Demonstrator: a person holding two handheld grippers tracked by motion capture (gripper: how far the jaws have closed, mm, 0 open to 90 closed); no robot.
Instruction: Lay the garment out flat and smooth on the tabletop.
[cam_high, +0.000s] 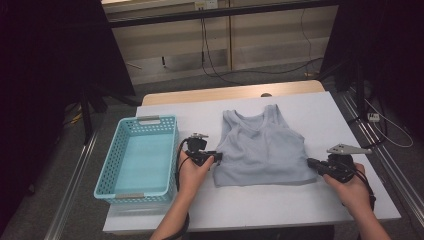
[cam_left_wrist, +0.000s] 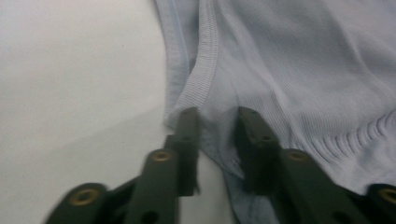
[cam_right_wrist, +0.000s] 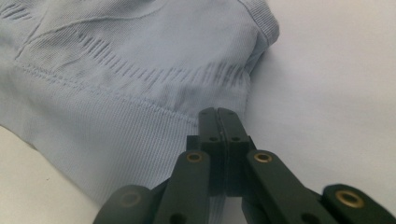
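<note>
We have a pale blue tank top (cam_high: 262, 150) lying flat mid-table, between our two grippers. The left gripper (cam_high: 215, 157) sits at the top's near-left hem corner; in the left gripper view its jaws stand a little apart with the ribbed hem edge (cam_left_wrist: 205, 88) running up between and ahead of them. The pads do not look pressed on cloth, so we call it released. The right gripper (cam_high: 311, 162) is at the opposite hem corner, jaws clenched together; in the right gripper view they meet right at the hem band (cam_right_wrist: 140, 135). Fabric seems pinched between the tips, though how much is hard to say. A turquoise basket (cam_high: 116, 165) stands just beyond the left gripper, on the side away from the top.

Risks, as we judge them:
- The left jaws may close beside the hem, or catch one layer only, so that corner drops on the lift.
- The right pinch looks thin at the very edge and could slip under pull.
- Uneven lifting would bunch the top.

Hard to make out:
- Whether both fabric layers sit in either jaw gap.
- The left jaws are motion-blurred.
- The far end of the table is partly cut by dark curtains.
</note>
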